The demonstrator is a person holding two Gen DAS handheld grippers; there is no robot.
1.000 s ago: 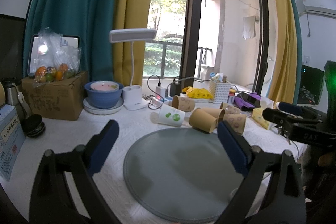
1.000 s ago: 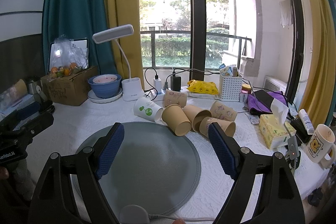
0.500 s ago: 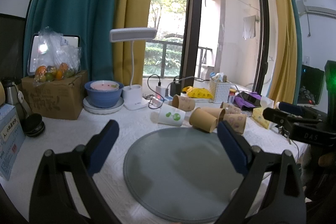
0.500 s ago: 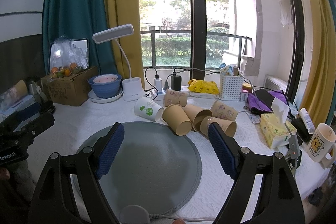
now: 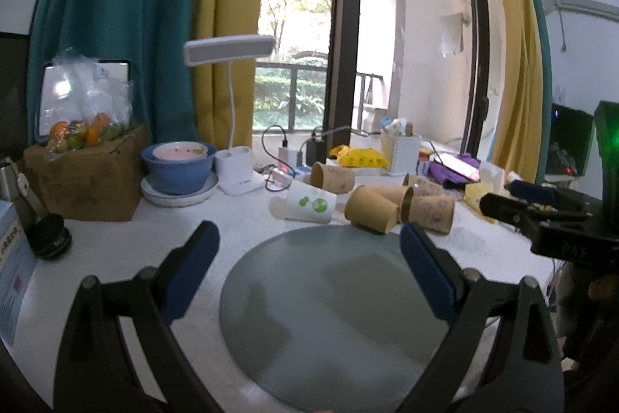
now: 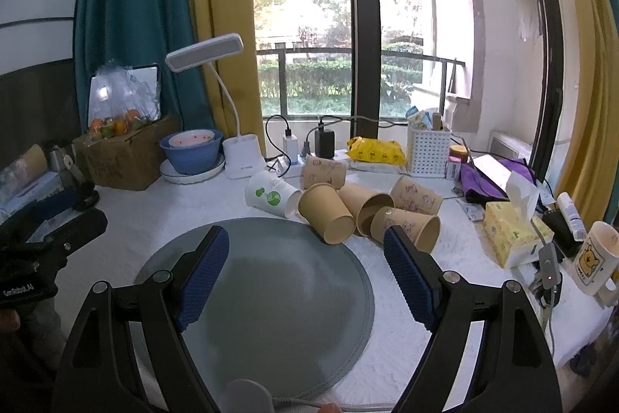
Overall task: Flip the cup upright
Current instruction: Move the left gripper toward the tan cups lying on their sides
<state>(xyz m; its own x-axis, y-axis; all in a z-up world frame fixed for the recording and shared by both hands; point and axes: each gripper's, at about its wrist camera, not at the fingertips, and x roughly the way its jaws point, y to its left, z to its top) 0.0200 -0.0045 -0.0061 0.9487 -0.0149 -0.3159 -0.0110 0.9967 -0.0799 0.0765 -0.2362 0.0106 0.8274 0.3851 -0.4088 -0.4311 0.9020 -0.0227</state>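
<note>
Several paper cups lie on their sides beyond a round grey mat (image 5: pixel 332 300) (image 6: pixel 271 281). A white cup with green dots (image 5: pixel 311 206) (image 6: pixel 271 195) lies leftmost. A plain brown cup (image 5: pixel 371 215) (image 6: pixel 327 218) lies at the mat's far edge, with patterned brown cups (image 6: pixel 406 227) beside and behind it. My left gripper (image 5: pixel 307 277) is open and empty above the mat. My right gripper (image 6: pixel 307 275) is open and empty above the mat, and it shows at the right of the left wrist view (image 5: pixel 541 219).
A desk lamp (image 6: pixel 236 142), a blue bowl on a plate (image 6: pixel 191 151), and a cardboard box with fruit (image 6: pixel 123 153) stand at the back left. A white basket (image 6: pixel 427 151), a tissue box (image 6: pixel 510 237) and a bear mug (image 6: pixel 594 262) stand on the right.
Both views have shifted very slightly. The cups have not moved and both grippers stay open.
</note>
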